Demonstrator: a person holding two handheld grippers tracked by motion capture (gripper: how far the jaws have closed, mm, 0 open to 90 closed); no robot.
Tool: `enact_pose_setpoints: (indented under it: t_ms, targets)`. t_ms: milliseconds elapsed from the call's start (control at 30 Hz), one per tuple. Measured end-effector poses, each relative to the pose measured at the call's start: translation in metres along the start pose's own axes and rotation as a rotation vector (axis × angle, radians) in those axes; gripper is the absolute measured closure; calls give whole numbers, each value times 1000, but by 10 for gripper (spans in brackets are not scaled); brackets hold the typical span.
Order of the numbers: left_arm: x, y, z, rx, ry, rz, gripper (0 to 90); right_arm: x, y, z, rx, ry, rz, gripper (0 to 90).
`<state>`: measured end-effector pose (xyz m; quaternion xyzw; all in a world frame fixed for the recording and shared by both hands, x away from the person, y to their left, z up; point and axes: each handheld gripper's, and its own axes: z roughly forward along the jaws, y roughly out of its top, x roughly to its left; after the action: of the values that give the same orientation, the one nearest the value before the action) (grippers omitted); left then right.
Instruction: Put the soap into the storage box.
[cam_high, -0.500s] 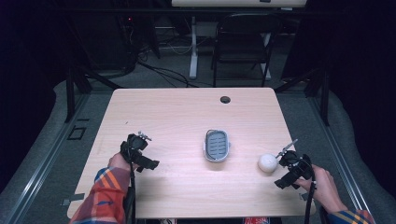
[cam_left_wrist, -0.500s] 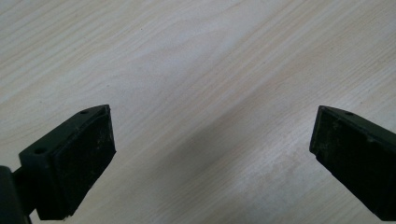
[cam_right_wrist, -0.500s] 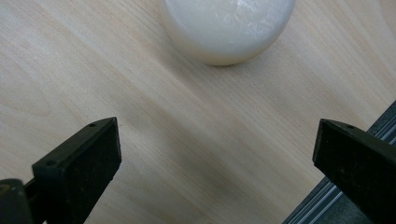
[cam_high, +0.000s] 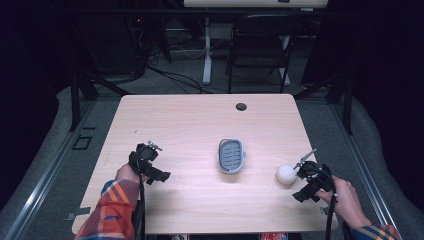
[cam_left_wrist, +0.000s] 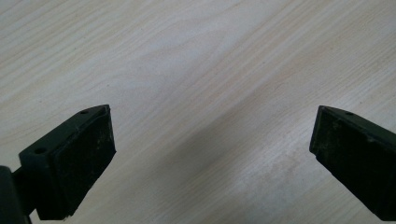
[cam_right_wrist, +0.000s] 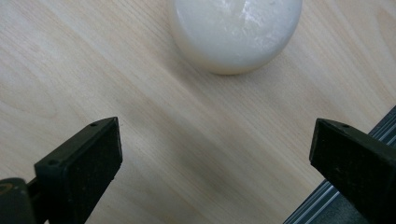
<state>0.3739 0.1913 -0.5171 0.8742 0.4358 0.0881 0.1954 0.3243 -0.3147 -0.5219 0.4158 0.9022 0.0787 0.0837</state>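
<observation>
White thing: a smooth, round ball (cam_high: 286, 174), or perhaps a rounded bar of soap, sitting on the pale wooden desk (cam_high: 190, 125) near its right edge, just in front of the right gripper (cam_high: 306, 167).
Close look: in the right gripper view the ball (cam_right_wrist: 236, 32) lies ahead of the black fingers (cam_right_wrist: 88, 163), beyond their tips and not yet between them; its top is cut off by the frame.
Right fingers: spread wide, holding nothing.
Left gripper: the left gripper (cam_high: 148, 159) hovers over bare desk on the left side, well apart from the ball; its fingers (cam_left_wrist: 77, 154) are spread wide too, with only wood grain between them.
Grey dish: a small slotted tray (cam_high: 231, 155) rests mid-desk, between the two grippers, apart from the ball.
Handling guess: it looks hard and glossy, likely light and stiff but slippery, and being round it may roll off at a nudge.
Where to grip: I'd say across its widest middle, one finger on each side, low enough that it cannot squirt upward.
Risk: a pinch off-centre could push it toward the desk edge close by.
</observation>
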Motion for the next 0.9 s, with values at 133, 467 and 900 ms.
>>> enact_pose_setpoints:
  t_ms: [133, 467, 900]
  targets:
    - [0, 0, 0, -1, -3, -3, 0, -2, 4, -1, 27, 7, -2, 29]
    - [0, 0, 1, 1, -3, -5, 0, -4, 14, -1, 13, 30, 0, 24]
    - [0, 0, 1, 5, -2, -6, 0, -8, 29, 0, -14, 64, 4, 0]
